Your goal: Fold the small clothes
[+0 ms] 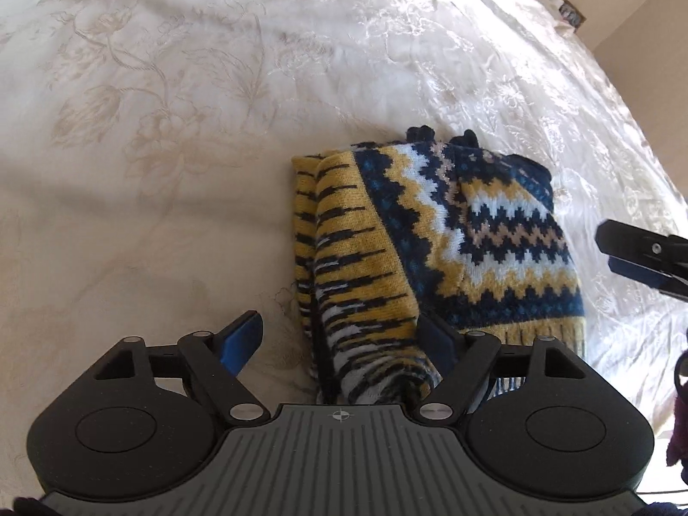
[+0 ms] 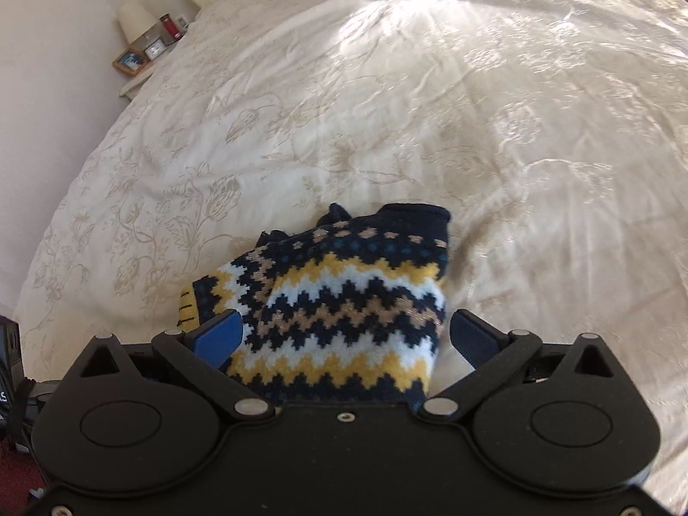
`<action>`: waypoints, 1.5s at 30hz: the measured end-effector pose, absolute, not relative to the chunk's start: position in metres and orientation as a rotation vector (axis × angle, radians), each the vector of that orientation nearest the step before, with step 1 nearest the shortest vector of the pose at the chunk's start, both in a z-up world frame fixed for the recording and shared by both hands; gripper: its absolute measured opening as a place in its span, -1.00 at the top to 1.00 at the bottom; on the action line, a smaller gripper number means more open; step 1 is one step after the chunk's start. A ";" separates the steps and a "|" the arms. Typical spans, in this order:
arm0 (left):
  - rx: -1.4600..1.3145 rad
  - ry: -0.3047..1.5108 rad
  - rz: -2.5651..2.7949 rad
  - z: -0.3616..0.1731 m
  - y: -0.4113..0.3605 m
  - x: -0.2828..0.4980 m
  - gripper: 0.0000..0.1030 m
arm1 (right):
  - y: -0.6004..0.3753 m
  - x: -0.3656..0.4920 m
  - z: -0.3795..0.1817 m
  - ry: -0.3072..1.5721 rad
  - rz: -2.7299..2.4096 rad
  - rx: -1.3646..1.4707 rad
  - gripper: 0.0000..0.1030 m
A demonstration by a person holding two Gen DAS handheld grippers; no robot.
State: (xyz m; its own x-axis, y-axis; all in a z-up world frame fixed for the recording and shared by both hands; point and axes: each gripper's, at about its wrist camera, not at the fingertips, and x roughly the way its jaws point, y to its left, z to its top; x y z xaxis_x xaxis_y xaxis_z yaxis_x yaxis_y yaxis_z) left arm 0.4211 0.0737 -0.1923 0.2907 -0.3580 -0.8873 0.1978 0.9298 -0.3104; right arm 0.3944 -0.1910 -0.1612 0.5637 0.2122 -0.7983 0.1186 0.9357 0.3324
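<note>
Knit sweater [image 1: 434, 232], navy/yellow/white zigzag, lies folded into a compact bundle on the bedspread [image 1: 172, 107]. Left wrist view: it sits centre, running toward 5 o'clock, with an inside-out yellow-striped panel doubled along its 9 o'clock edge. Right wrist view: sweater [image 2: 344, 301] at 6 o'clock, navy ribbed edge at its far end.

Left gripper [image 1: 344, 339]: jaws spread wide, straddling the near end of the striped panel. Right finger touches or hides behind the cloth; no pinch visible, so it holds nothing. Right gripper [image 2: 346, 337]: also wide open, fingers either side of the near edge, cloth running under the body, nothing clamped. Its tip shows in the left view at 3 o'clock [image 1: 640, 258], just beside the sweater's edge.

Risks, my read:
- Bundle is lumpy and the striped panel stands proud. Grab only the top layer and the fold peels open when lifted.
- Thick knit plus slick, wrinkled bedspread: closing low could pinch the cover too and drag it.
- Loose knit could snag on a finger pad.
- Uneven pull from the two sides skews the fold.

Containers: none in view. Nightstand [image 2: 142, 73] at 10 o'clock carries a lamp [image 2: 134, 21], a framed picture and small items, well apart from the work.
</note>
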 end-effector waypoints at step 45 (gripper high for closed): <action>0.147 0.894 -0.101 -0.033 0.048 0.197 -0.50 | -0.145 0.166 -0.054 0.748 -0.032 0.289 -0.99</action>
